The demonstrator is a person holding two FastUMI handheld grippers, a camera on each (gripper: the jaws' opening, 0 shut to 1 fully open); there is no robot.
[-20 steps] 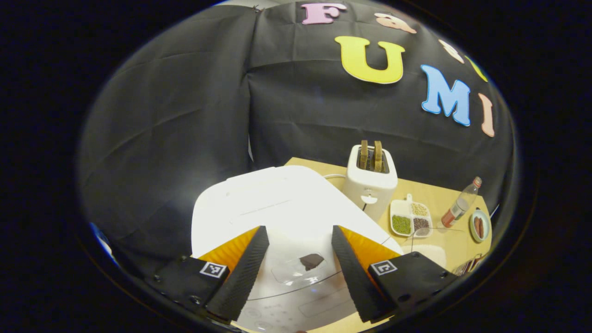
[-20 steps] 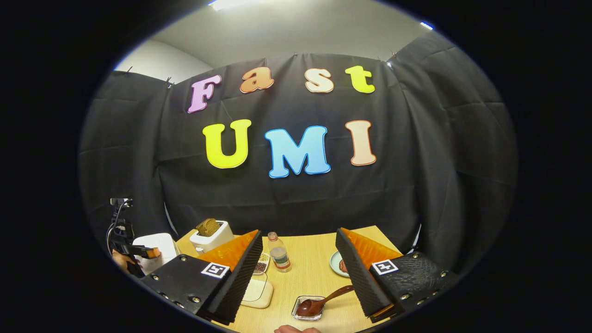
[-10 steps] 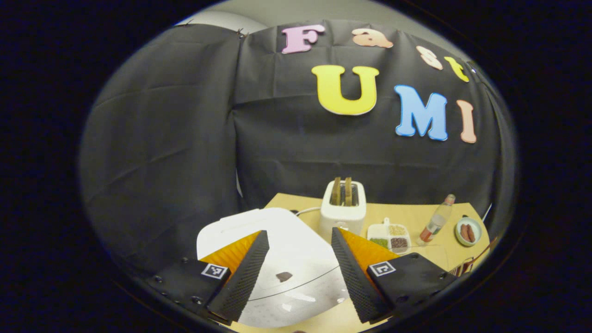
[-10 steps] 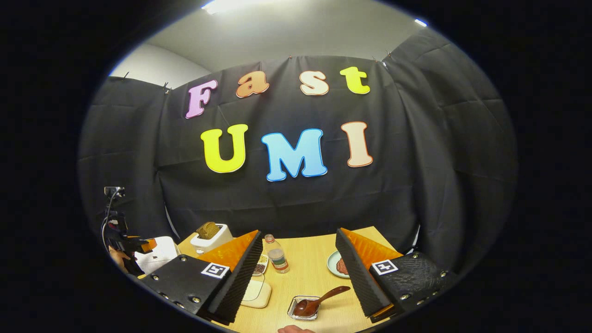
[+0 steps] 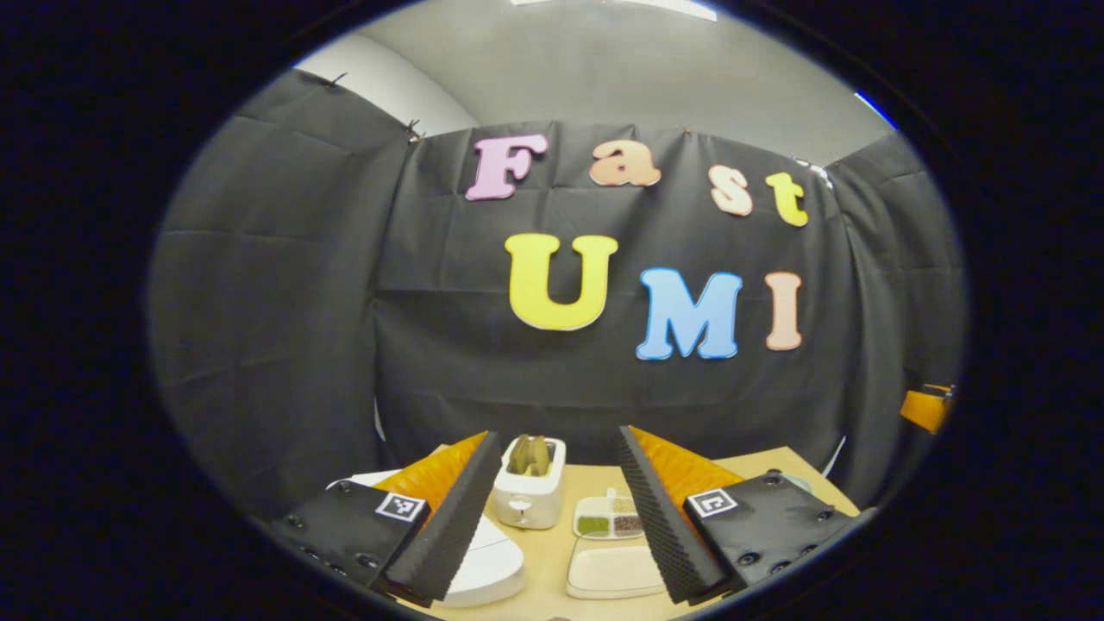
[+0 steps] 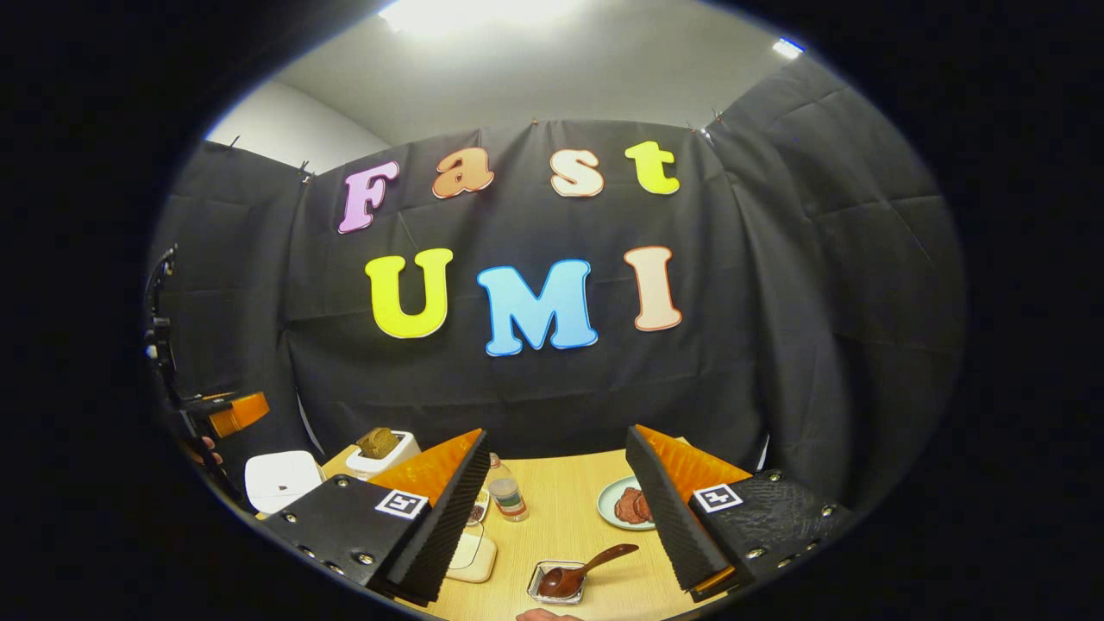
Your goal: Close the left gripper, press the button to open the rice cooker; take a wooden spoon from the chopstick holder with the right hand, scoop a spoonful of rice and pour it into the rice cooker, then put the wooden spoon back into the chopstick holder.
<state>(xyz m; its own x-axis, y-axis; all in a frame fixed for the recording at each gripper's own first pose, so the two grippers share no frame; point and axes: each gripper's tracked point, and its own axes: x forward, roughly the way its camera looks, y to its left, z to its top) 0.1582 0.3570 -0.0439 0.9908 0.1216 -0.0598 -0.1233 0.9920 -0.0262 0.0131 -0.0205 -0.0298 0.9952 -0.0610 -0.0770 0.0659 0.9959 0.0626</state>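
**Left gripper lifts away from the rice cooker, lid still down**

A second ago the left gripper hung right over the rice cooker, its fingers framing the lid and the dark button. Now it has risen and tipped up: in the left gripper view the cooker has slid down to a white corner low behind the left finger, with the toaster just beyond it and a divided dish and a pale tray to the cooker's right. The jaws stand wide apart, as they did throughout, with nothing between them.

In the right gripper view the cooker sits far left on the surface, its lid apparently flat and shut, and the left gripper hovers well above it. So the press seems not to have happened, or not to have worked; closing the jaws and pushing the button still looks outstanding.

The right gripper has barely shifted. It is wide open and empty, above the wooden spoon, which lies with its bowl in a small clear holder, well to the cooker's right. A bottle and a plate stand beyond it.
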